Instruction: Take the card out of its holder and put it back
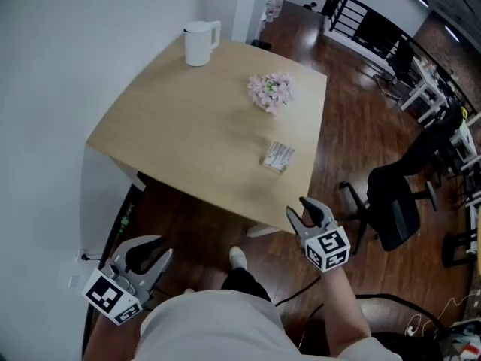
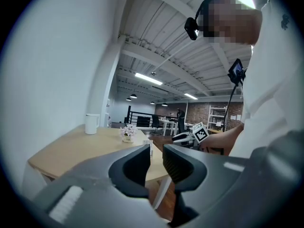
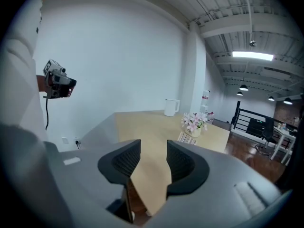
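A: Where's the card holder (image 1: 278,156)?
B: On the table (image 1: 188,119), six o'clock from the flowers (image 1: 270,90), untouched.
A: And the grippers?
B: The right gripper (image 1: 303,210) gapes wide and the left gripper (image 1: 150,260) is narrowly parted. Both are empty and hang off the table, so probably no reach has begun.

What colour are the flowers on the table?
Pale pink, with a little green among them. The flowers show best in the head view.

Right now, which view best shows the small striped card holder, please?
Head view: the striped card holder lies unobstructed. The right gripper view shows it small near pink flowers; the left gripper view, only a sliver.
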### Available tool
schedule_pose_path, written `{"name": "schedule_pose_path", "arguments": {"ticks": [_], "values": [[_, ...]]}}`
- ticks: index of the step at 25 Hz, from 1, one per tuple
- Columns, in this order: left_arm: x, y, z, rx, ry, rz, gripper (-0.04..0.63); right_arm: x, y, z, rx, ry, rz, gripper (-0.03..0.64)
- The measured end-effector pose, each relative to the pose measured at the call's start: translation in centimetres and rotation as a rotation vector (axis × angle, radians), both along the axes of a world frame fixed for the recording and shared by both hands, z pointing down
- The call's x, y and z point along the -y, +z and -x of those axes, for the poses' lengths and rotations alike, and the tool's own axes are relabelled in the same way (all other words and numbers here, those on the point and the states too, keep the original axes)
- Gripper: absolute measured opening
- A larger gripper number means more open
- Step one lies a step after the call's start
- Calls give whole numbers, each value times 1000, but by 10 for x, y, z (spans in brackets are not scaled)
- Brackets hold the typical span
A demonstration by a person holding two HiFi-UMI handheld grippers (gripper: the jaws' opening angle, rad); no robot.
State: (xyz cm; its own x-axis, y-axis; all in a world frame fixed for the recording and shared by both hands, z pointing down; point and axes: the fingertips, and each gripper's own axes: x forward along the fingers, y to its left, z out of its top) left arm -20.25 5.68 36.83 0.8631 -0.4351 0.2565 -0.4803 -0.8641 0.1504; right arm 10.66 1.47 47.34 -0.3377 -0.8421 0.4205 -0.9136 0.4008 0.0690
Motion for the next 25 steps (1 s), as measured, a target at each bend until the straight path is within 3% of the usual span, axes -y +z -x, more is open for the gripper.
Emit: {"name": "schedule_pose_path", "arguments": {"ticks": [6,11,17,25], "values": [[-60,11,38,-26,129,33,89,-155,-19,73,46,124,35,186],[-100,23,47,-22,229,68,89,-252,-31,116,84,199,68,186],[-127,21,37,-23,285,54,89,-294,-51,135,74,218,35,186],[-161,6,10,-30,320,34,89,-314,-67,131,61,203,0,184]]}}
